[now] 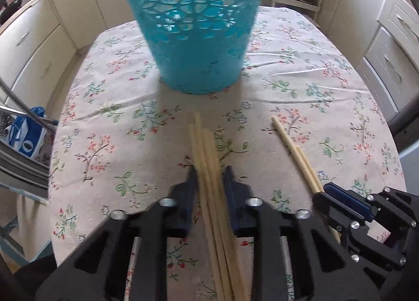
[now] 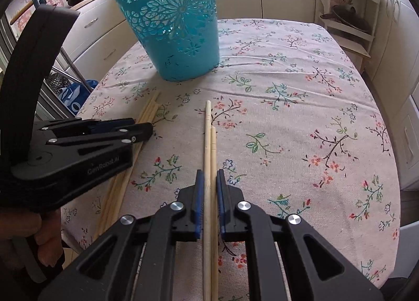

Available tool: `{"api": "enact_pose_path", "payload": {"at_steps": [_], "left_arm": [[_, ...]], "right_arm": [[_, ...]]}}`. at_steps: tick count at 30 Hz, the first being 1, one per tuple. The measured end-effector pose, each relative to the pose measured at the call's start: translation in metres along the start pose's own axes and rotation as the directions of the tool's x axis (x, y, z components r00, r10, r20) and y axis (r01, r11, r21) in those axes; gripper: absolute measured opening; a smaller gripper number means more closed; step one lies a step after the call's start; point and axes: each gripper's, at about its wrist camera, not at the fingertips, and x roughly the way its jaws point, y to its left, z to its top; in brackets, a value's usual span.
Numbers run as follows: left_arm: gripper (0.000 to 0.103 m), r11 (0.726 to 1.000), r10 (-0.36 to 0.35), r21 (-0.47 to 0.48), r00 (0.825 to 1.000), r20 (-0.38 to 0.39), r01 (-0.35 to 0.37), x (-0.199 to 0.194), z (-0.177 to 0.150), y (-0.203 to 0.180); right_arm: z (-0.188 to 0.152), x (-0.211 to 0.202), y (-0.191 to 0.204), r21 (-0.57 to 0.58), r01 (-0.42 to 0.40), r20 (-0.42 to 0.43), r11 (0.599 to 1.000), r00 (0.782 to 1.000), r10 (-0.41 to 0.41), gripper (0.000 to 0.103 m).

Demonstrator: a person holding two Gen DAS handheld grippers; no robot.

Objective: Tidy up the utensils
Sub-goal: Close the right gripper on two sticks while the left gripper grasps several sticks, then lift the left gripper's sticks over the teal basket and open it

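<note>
Both of my tongs pinch chopsticks: left gripper [image 1: 209, 178] a bundle [image 1: 207, 149], right gripper [image 2: 208, 183] a pair [image 2: 209, 138], aimed at the basket [image 1: 193, 26] at twelve o'clock for dropping in

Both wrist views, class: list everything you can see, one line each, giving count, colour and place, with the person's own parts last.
basket: one, turquoise with flower cut-outs, upright on the far part of the table.
tablecloth: one, pale with a floral print, covering the table.
chopstick bundle: several, count unclear, light wood, between the left gripper's pads.
chopstick pair: two, pale wood, between the right gripper's pads.
cabinets: cream, around the table.
shelf rack: one, white, beyond the table.
left gripper: black with blue pads, shut on the bundle.
right gripper: black with blue pads, shut on the pair.
hand: one, holding the left gripper's handle.
</note>
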Motion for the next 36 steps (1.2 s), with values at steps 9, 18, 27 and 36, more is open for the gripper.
{"api": "enact_pose_path", "payload": {"at_steps": [9, 18, 27, 36], "left_arm": [[0.009, 0.988, -0.137, -0.075, 0.991, 0.011, 0.137, -0.008, -0.001, 0.021], [0.009, 0.966, -0.23, -0.106, 0.971, 0.072, 0.236, -0.04, 0.002, 0.039], [0.009, 0.969, -0.229, -0.074, 0.968, 0.107, 0.238, -0.065, 0.015, 0.047], [0.009, 0.907, -0.366, -0.092, 0.879, 0.306, 0.41, -0.137, 0.045, 0.067]], "right_arm": [[0.004, -0.005, -0.008, 0.078, -0.085, 0.037, 0.993, 0.996, 0.082, 0.01], [0.004, -0.002, -0.018, 0.148, -0.146, 0.033, 0.978, 0.989, 0.143, 0.01], [0.003, 0.004, -0.021, 0.172, -0.157, 0.018, 0.972, 0.988, 0.156, 0.01], [0.002, 0.006, -0.025, 0.195, -0.17, 0.017, 0.966, 0.985, 0.17, 0.01]]}}
